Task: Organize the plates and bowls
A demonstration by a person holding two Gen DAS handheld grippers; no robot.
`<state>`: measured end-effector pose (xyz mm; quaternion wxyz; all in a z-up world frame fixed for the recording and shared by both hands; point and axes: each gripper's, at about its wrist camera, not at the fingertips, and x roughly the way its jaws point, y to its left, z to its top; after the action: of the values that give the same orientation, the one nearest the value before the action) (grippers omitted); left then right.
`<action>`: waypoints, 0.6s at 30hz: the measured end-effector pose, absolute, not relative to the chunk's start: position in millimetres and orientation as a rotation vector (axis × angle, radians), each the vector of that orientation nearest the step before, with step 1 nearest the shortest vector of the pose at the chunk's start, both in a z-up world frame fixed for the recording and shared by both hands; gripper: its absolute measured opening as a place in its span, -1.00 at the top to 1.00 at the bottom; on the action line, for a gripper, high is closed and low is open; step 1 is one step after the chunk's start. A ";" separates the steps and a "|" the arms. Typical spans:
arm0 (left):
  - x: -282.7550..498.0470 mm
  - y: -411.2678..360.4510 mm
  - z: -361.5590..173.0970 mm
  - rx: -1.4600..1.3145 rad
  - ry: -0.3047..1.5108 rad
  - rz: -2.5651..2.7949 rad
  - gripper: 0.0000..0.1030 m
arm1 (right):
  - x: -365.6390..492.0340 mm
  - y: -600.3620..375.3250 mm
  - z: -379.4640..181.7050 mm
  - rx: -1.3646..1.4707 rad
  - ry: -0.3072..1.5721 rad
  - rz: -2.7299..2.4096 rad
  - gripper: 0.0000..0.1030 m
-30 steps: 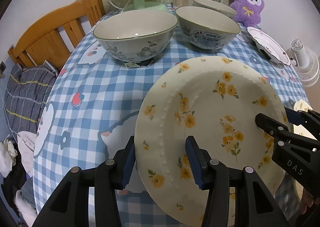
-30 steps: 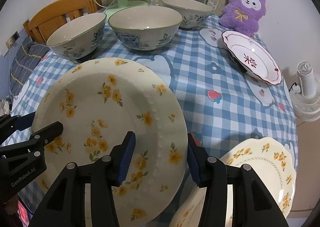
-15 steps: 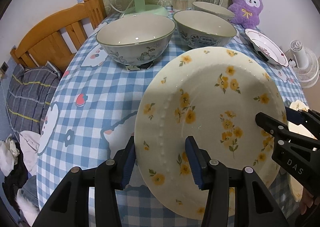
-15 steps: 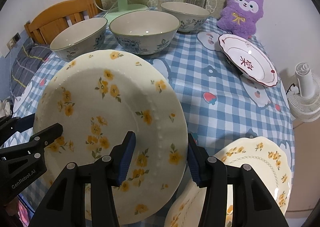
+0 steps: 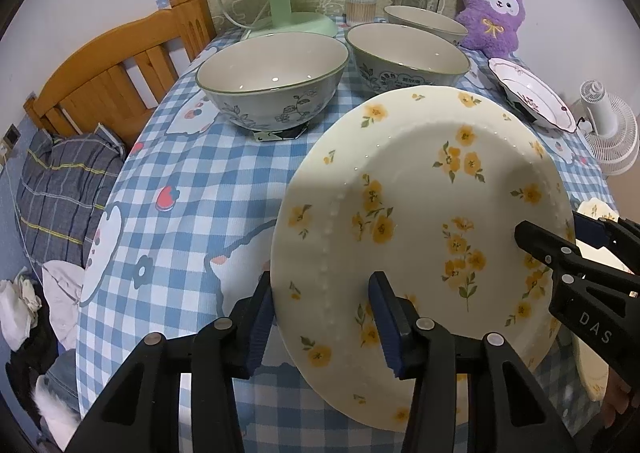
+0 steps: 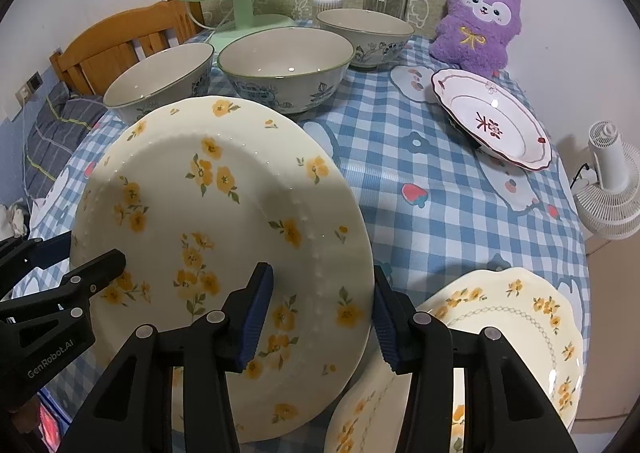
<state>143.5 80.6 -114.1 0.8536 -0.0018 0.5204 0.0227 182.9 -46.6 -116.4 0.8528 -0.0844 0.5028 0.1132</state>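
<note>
My two claws hold the big plate (image 6: pixel 224 221) by opposite rims: left claw (image 5: pixel 322 321), right claw (image 6: pixel 322 317). Beyond them three bowls (image 6: pixel 286 67) sit in a row on the counter (image 6: pixel 420 213). Right of my right claw lies a second plate (image 6: pixel 516 317); further off, a small plate (image 6: pixel 492 119)

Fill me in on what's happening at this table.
A person holds a cream plate with yellow flowers lifted and tilted above the checked tablecloth, one gripper on each side rim. The left gripper, jaws closing, straddles its left rim; the right gripper straddles the opposite rim. Three bowls stand at the back, a similar flowered plate lies at the near right, and a pink-rimmed plate lies farther back.
</note>
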 end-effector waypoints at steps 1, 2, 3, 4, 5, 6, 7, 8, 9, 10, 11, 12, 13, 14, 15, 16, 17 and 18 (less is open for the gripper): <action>143.5 80.7 -114.1 -0.004 1.093 0.047 0.10 | 182.5 -46.9 -115.7 -0.175 1.056 0.237 0.04; 143.4 80.6 -113.9 -0.002 1.094 0.047 0.10 | 182.4 -47.2 -115.3 -0.176 1.054 0.236 0.04; 143.3 80.4 -113.4 -0.003 1.093 0.046 0.10 | 182.0 -47.7 -114.5 -0.174 1.054 0.235 0.04; 143.0 79.9 -112.6 -0.003 1.093 0.045 0.10 | 181.8 -48.1 -114.1 -0.174 1.053 0.232 0.04; 143.0 79.5 -112.0 -0.004 1.093 0.043 0.10 | 180.8 -48.1 -112.8 -0.174 1.051 0.230 0.04; 142.9 79.1 -111.3 -0.006 1.092 0.042 0.10 | 180.8 -48.6 -112.2 -0.174 1.050 0.228 0.04; 143.0 78.9 -110.3 -0.005 1.090 0.043 0.10 | 180.8 -48.8 -111.4 -0.175 1.050 0.227 0.05; 142.9 78.8 -109.6 -0.007 1.087 0.042 0.10 | 180.6 -49.0 -110.2 -0.175 1.048 0.226 0.05; 142.8 78.6 -109.0 -0.011 1.086 0.042 0.10 | 180.5 -48.8 -109.5 -0.177 1.046 0.225 0.05; 143.3 78.6 -108.3 -0.011 1.085 0.041 0.10 | 180.3 -48.7 -108.9 -0.181 1.044 0.225 0.05; 143.4 78.2 -108.5 -0.011 1.084 0.041 0.10 | 180.3 -48.8 -108.4 -0.182 1.042 0.225 0.05; 143.2 78.1 -108.6 -0.012 1.086 0.043 0.10 | 180.7 -48.7 -108.5 -0.182 1.044 0.225 0.05; 143.7 78.0 -108.6 -0.009 1.087 0.043 0.10 | 180.7 -49.1 -108.5 -0.180 1.045 0.226 0.05; 144.0 78.4 -108.6 -0.008 1.087 0.041 0.10 | 181.5 -49.5 -109.5 -0.175 1.050 0.227 0.05; 144.2 78.8 -109.8 -0.009 1.089 0.042 0.10 | 182.5 -49.8 -110.9 -0.169 1.057 0.229 0.05; 144.7 79.3 -111.0 -0.008 1.092 0.042 0.10 | 183.5 -49.9 -113.2 -0.163 1.065 0.230 0.05; 145.9 79.9 -112.0 -0.009 1.094 0.040 0.10 | 184.6 -49.8 -115.6 -0.156 1.072 0.232 0.05; 146.3 80.6 -113.8 -0.009 1.095 0.040 0.10 | 185.3 -49.2 -116.5 -0.156 1.070 0.232 0.05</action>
<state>146.3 80.6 -113.8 0.8535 -0.0045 0.5207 0.0191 185.3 -49.2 -116.5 0.8510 -0.0743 0.5079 0.1104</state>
